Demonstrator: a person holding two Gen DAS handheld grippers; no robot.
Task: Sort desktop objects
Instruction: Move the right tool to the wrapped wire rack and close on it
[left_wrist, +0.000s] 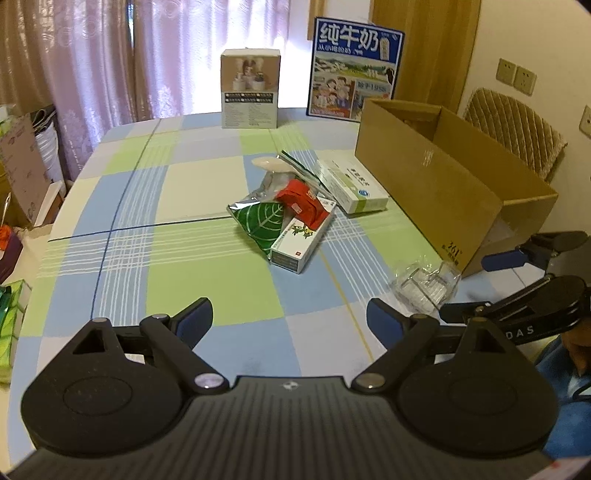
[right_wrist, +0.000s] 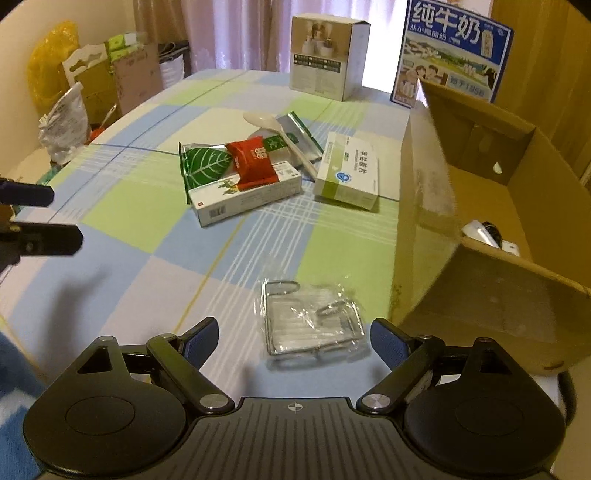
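A pile lies mid-table: a red snack packet (left_wrist: 301, 203) (right_wrist: 253, 164) on a white medicine box (left_wrist: 303, 240) (right_wrist: 245, 197), a green leaf pouch (left_wrist: 258, 219) (right_wrist: 207, 162), a white spoon (left_wrist: 271, 164) (right_wrist: 275, 129) and a green-white box (left_wrist: 352, 184) (right_wrist: 349, 173). A clear plastic packet (left_wrist: 424, 284) (right_wrist: 310, 321) lies near the open cardboard box (left_wrist: 443, 184) (right_wrist: 491, 266). My left gripper (left_wrist: 290, 319) is open and empty over the cloth. My right gripper (right_wrist: 293, 338) is open, with the clear packet just ahead between its fingers.
A grey product box (left_wrist: 251, 90) (right_wrist: 327, 55) and a blue milk carton (left_wrist: 354, 70) (right_wrist: 454, 48) stand at the far edge. A few small items lie inside the cardboard box (right_wrist: 487, 232). Bags and cartons (right_wrist: 92, 81) crowd the floor on the left. A chair (left_wrist: 517, 129) stands behind the box.
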